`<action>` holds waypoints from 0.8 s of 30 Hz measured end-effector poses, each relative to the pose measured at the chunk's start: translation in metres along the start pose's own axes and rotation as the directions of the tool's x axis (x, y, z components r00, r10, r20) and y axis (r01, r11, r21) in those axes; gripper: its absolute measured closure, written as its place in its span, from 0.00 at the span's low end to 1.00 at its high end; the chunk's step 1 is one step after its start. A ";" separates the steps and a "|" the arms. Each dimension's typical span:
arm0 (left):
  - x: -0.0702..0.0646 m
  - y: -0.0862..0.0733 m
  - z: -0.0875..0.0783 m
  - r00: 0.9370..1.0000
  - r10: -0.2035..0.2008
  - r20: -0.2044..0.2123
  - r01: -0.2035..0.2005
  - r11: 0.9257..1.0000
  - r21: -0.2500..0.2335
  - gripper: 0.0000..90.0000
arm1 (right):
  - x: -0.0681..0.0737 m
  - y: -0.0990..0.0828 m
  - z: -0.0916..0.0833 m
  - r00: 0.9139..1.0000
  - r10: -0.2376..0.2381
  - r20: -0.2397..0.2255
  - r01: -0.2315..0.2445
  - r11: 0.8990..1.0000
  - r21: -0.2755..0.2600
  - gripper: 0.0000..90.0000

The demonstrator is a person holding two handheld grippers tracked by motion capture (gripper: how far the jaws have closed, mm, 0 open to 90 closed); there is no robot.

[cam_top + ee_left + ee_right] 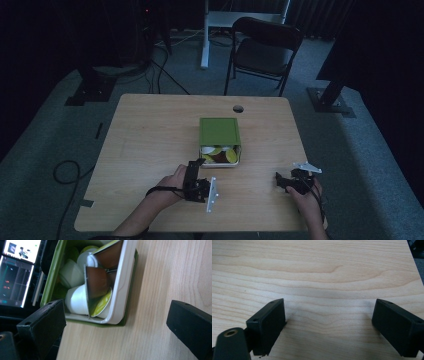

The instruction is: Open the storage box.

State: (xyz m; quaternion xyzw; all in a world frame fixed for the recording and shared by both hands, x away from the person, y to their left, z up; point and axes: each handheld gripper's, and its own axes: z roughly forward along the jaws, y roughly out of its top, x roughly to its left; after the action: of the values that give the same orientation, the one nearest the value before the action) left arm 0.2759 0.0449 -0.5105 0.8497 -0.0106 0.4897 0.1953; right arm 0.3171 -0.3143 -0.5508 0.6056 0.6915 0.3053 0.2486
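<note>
The left gripper (pixel 196 165) is held w/ jaws spread wide and nothing between them, just near of the open green square box w/ white inner rim (pixel 121 287), which is seen at the table's centre, lid (pixel 219 131) tipped back on its far side. White, brown & yellow-green coffee capsules (pixel 96 281) are packed inside the box. The right gripper (pixel 280 181) is held well to the right, near the right edge of the light wooden table (pixel 317 272), jaws likewise spread & empty over bare wood; a dark folding chair (pixel 265 47) is seen beyond the far edge.
</note>
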 end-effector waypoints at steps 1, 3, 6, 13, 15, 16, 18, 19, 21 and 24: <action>-0.002 0.002 0.002 1.000 0.001 -0.001 -0.001 1.000 0.004 0.03 | 0.000 0.000 0.000 1.000 0.001 -0.001 -0.001 1.000 0.000 0.12; -0.004 0.006 0.005 1.000 0.003 -0.006 -0.003 1.000 -0.003 0.06 | 0.000 0.000 0.000 1.000 -0.003 0.000 0.003 1.000 0.001 0.12; -0.006 0.010 0.010 1.000 -0.006 -0.009 0.006 1.000 -0.002 0.09 | 0.000 0.000 0.000 1.000 -0.002 -0.002 0.002 1.000 0.000 0.12; -0.016 0.018 0.022 0.998 0.040 -0.054 -0.038 0.999 0.033 0.27 | -0.001 0.000 0.000 1.000 0.004 -0.007 -0.004 1.000 -0.001 0.12; -0.018 0.021 0.025 0.997 0.035 -0.067 -0.033 0.999 0.034 0.33 | -0.001 0.000 -0.001 1.000 0.007 -0.010 -0.007 1.000 -0.003 0.12; -0.018 0.023 0.027 0.997 0.045 -0.068 -0.042 0.998 0.042 0.36 | -0.001 0.000 -0.001 1.000 0.007 -0.011 -0.007 1.000 -0.003 0.12; -0.020 0.025 0.029 0.996 0.045 -0.074 -0.042 0.998 0.047 0.39 | -0.002 0.000 -0.001 1.000 0.011 -0.014 -0.011 1.000 -0.005 0.12; -0.021 0.027 0.031 0.996 0.047 -0.073 -0.043 0.998 0.055 0.40 | -0.002 0.000 -0.001 1.000 0.011 -0.015 -0.011 1.000 -0.005 0.12; -0.023 0.029 0.033 0.996 0.047 -0.080 -0.042 0.997 0.064 0.43 | -0.002 0.000 -0.001 1.000 0.009 -0.015 -0.009 1.000 -0.005 0.12; -0.025 0.031 0.037 0.994 0.062 -0.090 -0.055 0.995 0.083 0.47 | -0.002 0.000 -0.001 1.000 0.010 -0.016 -0.010 1.000 -0.006 0.12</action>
State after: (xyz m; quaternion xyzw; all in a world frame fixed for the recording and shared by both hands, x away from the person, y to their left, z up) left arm 0.2872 -0.0008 -0.5382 0.8326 -0.0069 0.5340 0.1468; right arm 0.3165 -0.3165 -0.5506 0.6059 0.6895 0.3134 0.2433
